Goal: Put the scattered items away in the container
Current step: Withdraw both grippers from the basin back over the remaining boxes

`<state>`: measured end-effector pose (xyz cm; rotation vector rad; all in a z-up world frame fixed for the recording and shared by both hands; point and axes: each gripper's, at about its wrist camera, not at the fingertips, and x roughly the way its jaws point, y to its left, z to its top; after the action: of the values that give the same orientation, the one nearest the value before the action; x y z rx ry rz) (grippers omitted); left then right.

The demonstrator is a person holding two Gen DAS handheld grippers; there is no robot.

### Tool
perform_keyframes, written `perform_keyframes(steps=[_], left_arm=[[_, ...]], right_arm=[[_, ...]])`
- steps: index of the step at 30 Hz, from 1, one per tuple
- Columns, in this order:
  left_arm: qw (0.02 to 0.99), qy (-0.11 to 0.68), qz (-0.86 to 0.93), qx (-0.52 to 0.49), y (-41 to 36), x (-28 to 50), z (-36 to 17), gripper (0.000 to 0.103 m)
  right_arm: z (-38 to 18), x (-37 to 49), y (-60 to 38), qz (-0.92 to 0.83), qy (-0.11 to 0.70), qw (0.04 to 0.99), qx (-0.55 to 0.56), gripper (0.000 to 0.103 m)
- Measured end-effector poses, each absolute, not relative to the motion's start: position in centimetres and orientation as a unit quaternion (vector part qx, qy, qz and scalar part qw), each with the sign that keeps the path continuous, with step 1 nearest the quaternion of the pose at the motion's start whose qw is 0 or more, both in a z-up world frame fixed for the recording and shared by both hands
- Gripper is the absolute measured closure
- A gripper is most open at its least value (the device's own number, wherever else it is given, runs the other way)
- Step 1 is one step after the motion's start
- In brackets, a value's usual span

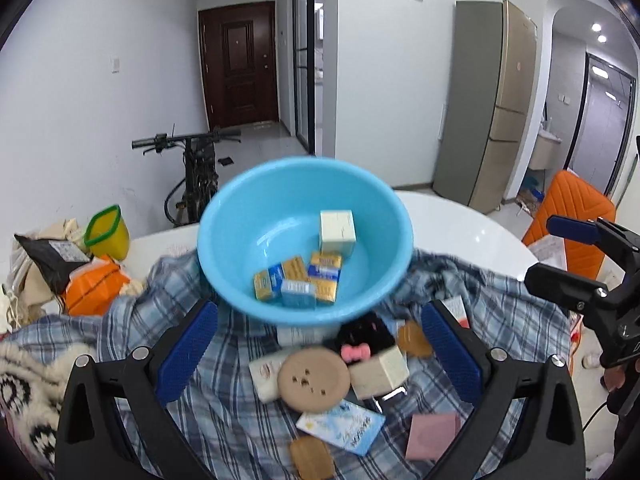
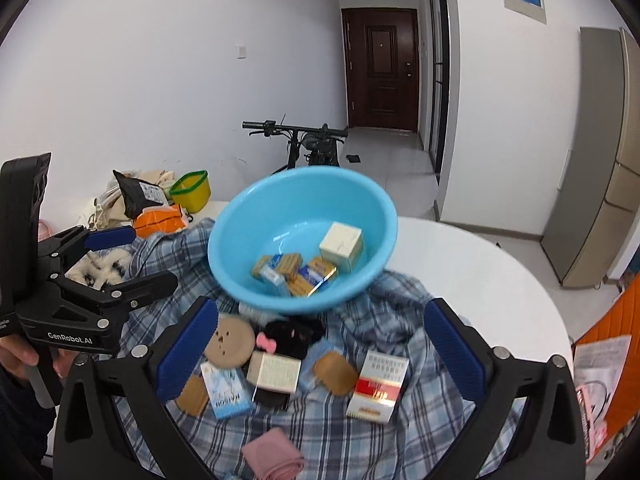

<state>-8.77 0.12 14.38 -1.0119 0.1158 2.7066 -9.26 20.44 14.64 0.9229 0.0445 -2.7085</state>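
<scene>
A light-blue basin [image 1: 240, 236] [image 2: 236, 240] rests on a blue plaid cloth [image 1: 224, 412] and holds a cream box [image 1: 337, 232] and several yellow-and-blue packets [image 1: 298, 280]. In front of it lie a round tan compact [image 1: 314, 380], a black item with a pink bow [image 1: 356, 340], a cream cube box [image 1: 380, 372], a blue-white packet [image 1: 344, 426], a pink square [image 1: 434, 436], brown biscuits [image 1: 312, 458] and a red-white box [image 2: 378, 386]. My left gripper [image 1: 320, 320] [image 2: 150, 258] hangs open above these items. My right gripper [image 2: 320, 312] [image 1: 544, 250] is open too, holding nothing.
The cloth covers part of a white round table [image 2: 460, 280]. At the table's left stand a yellow tub with a green rim [image 1: 107, 232], an orange bag [image 1: 94, 288] and a knit fabric [image 1: 28, 380]. An orange chair [image 1: 572, 216] is at the right, a bicycle [image 1: 196, 176] behind.
</scene>
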Motion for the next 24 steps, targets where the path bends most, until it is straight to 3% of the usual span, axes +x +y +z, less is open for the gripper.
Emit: perform_keyframes(steps=[20, 24], left_arm=[[0.129, -0.046, 0.937, -0.322, -0.6, -4.5, 6.7, 0.000], [0.107, 0.018, 0.934, -0.340, 0.8, -4.5, 5.1, 0.000]], right_arm=[[8.6, -6.0, 22.1, -0.962, 0.050, 0.069, 0.258, 0.000], [7.2, -5.3, 21.1, -0.963, 0.092, 0.048, 0.249, 0.000]])
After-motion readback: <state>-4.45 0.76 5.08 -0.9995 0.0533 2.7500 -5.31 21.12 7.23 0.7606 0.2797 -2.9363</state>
